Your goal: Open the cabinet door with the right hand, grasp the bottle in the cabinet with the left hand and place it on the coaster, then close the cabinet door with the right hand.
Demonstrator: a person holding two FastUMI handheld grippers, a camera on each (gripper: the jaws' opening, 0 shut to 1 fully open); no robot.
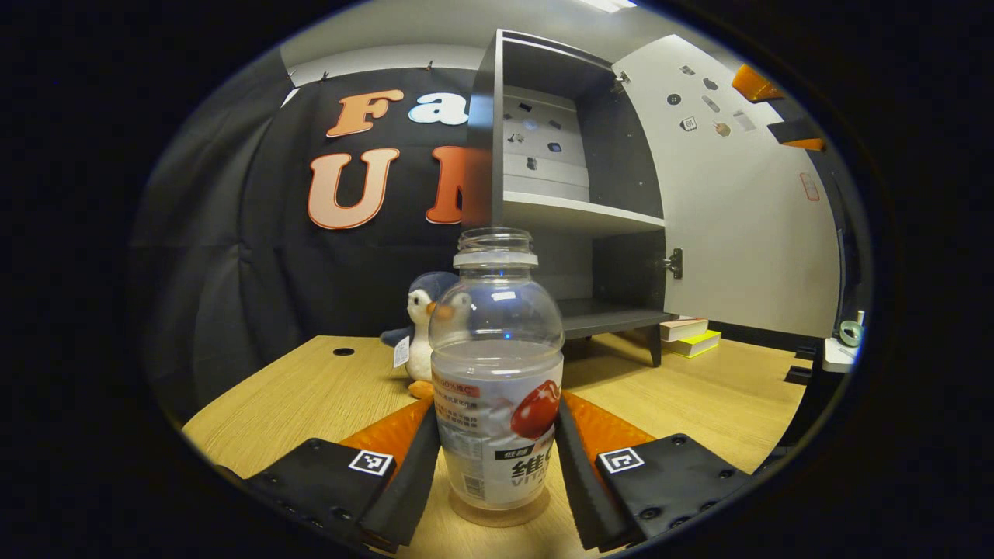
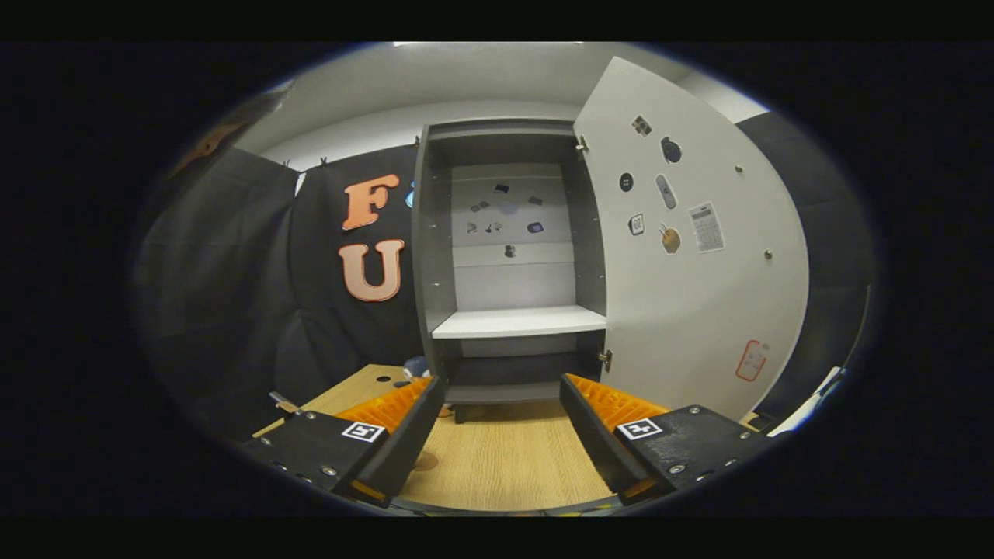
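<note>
Centrally in the left gripper view, clear uncapped bottle (image 1: 497,365) with white label, red fruit picture, partly legible "VIT", upright on round coaster (image 1: 498,514), left gripper (image 1: 497,458) fingers against its sides, right gripper (image 2: 502,435) fingers wide, cabinet door (image 2: 691,256) open.

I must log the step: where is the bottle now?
In the left gripper view the bottle stands upright on the coaster, between the left gripper fingers, before the penguin toy.

Clear bottle (image 1: 497,365) with white printed label stands upright on a round coaster (image 1: 498,514), bottom centre of the left gripper view. Grey cabinet (image 2: 512,256) at frame centre, its white door (image 2: 691,256) swung wide open rightward
</note>
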